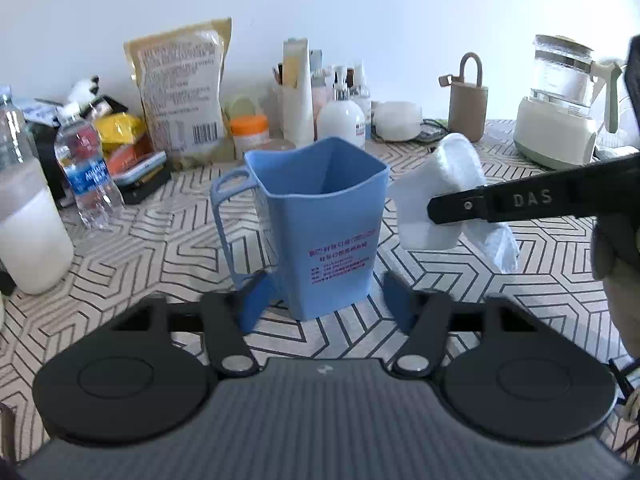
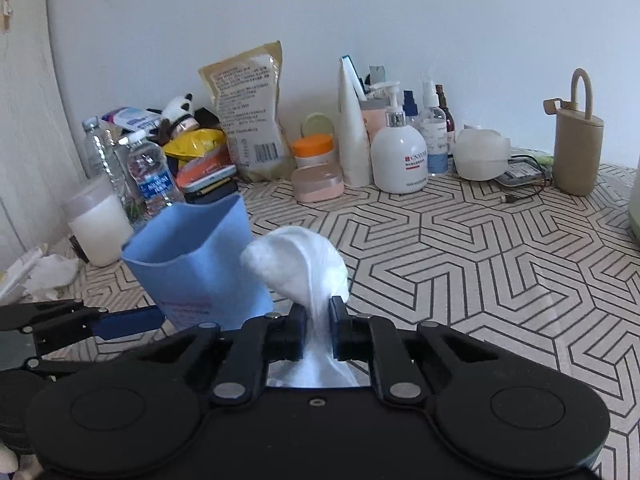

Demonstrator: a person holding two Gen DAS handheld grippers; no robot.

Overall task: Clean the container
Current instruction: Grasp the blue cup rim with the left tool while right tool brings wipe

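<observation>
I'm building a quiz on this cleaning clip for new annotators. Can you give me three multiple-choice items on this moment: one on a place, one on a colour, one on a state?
1. Where is the white wipe relative to the cup?
A. Stuffed inside it
B. Beside it, outside the rim
C. Lying flat on the table

2. What colour is the cup?
A. Blue
B. Orange
C. White

3. How does the left gripper stand?
A. Shut on the wipe
B. Shut on the cup's handle
C. Open, one finger on each side of the cup's base

Answers:
1. B, since both views show the wipe held in the air next to the cup's wall, pinched by the right gripper.
2. A, as the body and handle are plainly blue with red print.
3. C, for the left wrist view shows the blue fingers spread apart, flanking the cup.
</observation>
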